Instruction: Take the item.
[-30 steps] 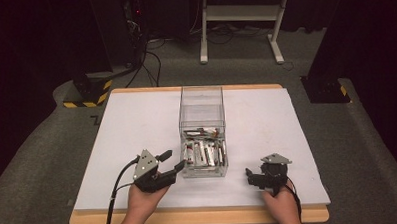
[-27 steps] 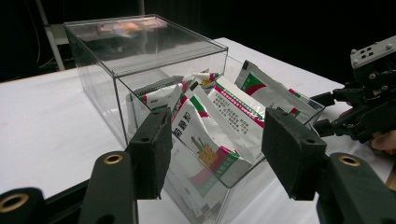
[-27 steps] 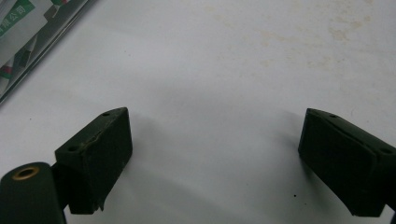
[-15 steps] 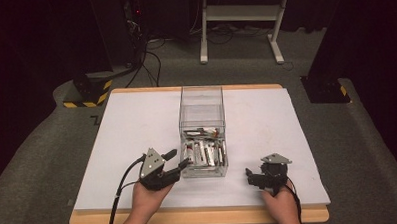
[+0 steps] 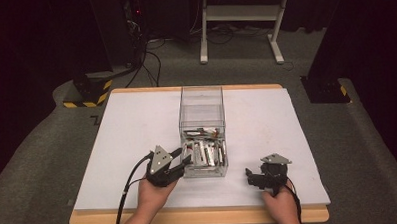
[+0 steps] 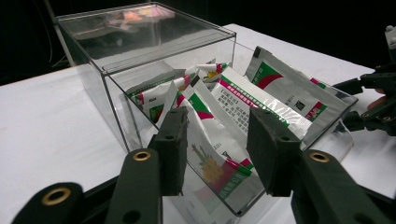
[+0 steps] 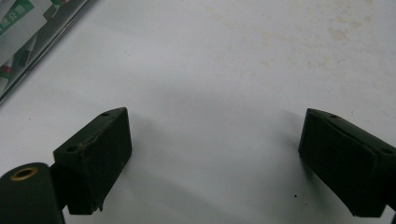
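White bench (image 5: 137, 124), dark room behind. Near front edge, clear box (image 5: 201, 99) of sachets (image 6: 219, 158). Left gripper (image 5: 184, 159) just closing around box's near corner, pads not yet pressing; right gripper (image 5: 249, 174) wide open, idle. Next: squeeze gently.

Your table (image 5: 137, 129) wears a white cover, its wooden edge showing at the near side. Directly on it sits a clear plastic box (image 5: 201, 104), near the middle, with sachets (image 5: 204, 153) lying inside its near half.
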### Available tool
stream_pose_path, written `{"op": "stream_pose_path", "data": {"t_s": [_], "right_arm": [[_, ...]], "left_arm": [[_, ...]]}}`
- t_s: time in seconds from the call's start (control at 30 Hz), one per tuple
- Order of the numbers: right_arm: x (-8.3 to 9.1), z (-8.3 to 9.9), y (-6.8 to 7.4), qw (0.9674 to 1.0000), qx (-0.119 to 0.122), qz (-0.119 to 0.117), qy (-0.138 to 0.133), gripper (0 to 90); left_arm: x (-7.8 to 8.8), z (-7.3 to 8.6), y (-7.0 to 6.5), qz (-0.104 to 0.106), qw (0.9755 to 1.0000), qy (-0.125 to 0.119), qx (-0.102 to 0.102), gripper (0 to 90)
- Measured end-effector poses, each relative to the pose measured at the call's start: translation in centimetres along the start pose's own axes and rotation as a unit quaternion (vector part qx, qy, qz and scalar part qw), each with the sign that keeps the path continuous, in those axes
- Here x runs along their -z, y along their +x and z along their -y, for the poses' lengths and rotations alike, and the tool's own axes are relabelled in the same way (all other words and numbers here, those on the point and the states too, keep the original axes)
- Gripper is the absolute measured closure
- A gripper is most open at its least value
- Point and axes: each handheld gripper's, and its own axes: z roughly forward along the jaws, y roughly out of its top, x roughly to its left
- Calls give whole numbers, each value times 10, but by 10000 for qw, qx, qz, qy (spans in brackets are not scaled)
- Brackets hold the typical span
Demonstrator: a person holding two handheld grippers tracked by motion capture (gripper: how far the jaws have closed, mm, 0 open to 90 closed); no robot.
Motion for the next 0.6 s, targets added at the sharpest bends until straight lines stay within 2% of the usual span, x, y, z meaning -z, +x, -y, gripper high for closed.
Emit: {"op": "stream_pose_path", "data": {"t_s": [0.03,0.6], "right_arm": [[0,0,0,10000,0,2,0,95],[0,0,0,10000,12,13,-8,96]], "left_arm": [[-1,1,0,-29,10000,33,-82,610],[-4,7,-1,-178,9997,64,-171,712]]}}
